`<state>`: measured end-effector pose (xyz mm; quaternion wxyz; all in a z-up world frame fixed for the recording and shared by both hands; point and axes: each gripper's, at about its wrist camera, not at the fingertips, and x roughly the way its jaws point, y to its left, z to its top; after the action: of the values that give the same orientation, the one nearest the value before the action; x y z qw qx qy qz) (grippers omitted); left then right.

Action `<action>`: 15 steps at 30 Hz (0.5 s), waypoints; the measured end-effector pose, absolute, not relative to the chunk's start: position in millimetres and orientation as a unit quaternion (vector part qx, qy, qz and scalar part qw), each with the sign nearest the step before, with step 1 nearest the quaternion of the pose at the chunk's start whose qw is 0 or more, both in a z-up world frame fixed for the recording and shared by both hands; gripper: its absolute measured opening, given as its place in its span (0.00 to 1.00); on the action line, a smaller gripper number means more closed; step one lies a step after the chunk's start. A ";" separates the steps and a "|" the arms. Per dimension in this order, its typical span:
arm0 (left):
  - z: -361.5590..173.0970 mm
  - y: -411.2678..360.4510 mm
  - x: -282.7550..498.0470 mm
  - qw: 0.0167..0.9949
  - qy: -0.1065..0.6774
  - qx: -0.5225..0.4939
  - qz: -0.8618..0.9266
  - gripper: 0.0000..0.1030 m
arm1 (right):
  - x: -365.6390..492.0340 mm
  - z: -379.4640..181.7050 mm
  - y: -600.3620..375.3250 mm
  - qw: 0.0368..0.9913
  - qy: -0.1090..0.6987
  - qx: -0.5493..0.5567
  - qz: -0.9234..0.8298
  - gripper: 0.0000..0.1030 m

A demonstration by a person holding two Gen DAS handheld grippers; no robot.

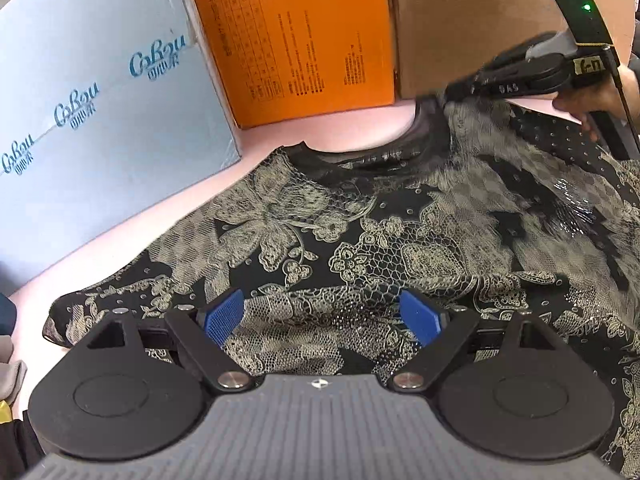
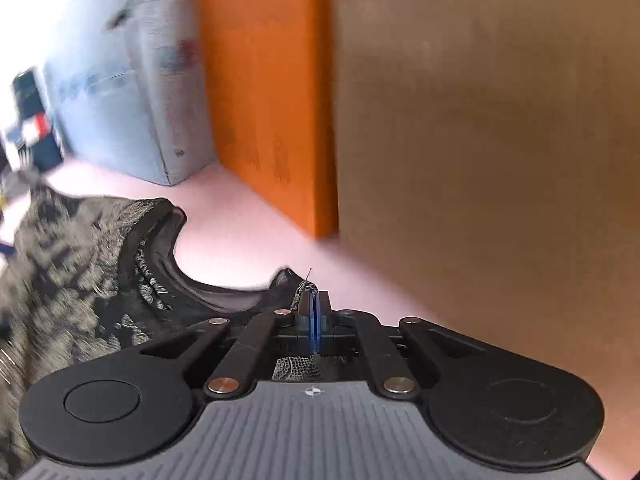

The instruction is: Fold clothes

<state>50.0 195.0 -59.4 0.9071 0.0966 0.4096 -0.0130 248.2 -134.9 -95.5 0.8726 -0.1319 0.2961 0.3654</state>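
Observation:
A black top with a pale lace-flower print [image 1: 360,240] lies spread on the pink table [image 1: 340,128], its dark neckline [image 1: 400,152] toward the boxes. My left gripper [image 1: 322,316] hovers over the left part of the top, blue pads wide apart and open, with only flat fabric beneath them. In the left wrist view my right gripper [image 1: 456,92] sits at the shoulder beside the neckline, a hand behind it. In the right wrist view, the right gripper [image 2: 315,300] is shut on the top [image 2: 80,260], pinching a bit of its lace edge between the blue pads.
A light blue printed box [image 1: 100,120], an orange box [image 1: 304,40] and a brown cardboard box [image 1: 472,20] stand in a row along the far side, close behind the neckline. Other cloth shows at the lower left edge [image 1: 12,376].

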 end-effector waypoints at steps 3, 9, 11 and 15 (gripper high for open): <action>-59.9 193.3 51.2 0.908 0.409 0.095 -0.014 0.82 | 245.4 -89.1 -140.3 0.901 0.257 -0.179 0.301 0.01; -64.5 188.8 50.4 0.905 0.413 0.106 -0.014 0.82 | 250.4 -109.9 -147.2 0.896 0.290 -0.231 0.244 0.01; -66.0 189.0 49.1 0.903 0.417 0.106 -0.013 0.82 | 251.2 -113.5 -151.4 0.899 0.297 -0.223 0.234 0.02; -67.4 192.0 40.5 0.900 0.421 0.110 0.006 0.82 | 240.2 -108.6 -157.3 0.904 0.285 -0.220 0.228 0.15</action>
<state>40.5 192.0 -67.4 0.9003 0.1096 0.4211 0.0061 240.2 -157.3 -108.6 0.9045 -0.2204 0.2853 0.2279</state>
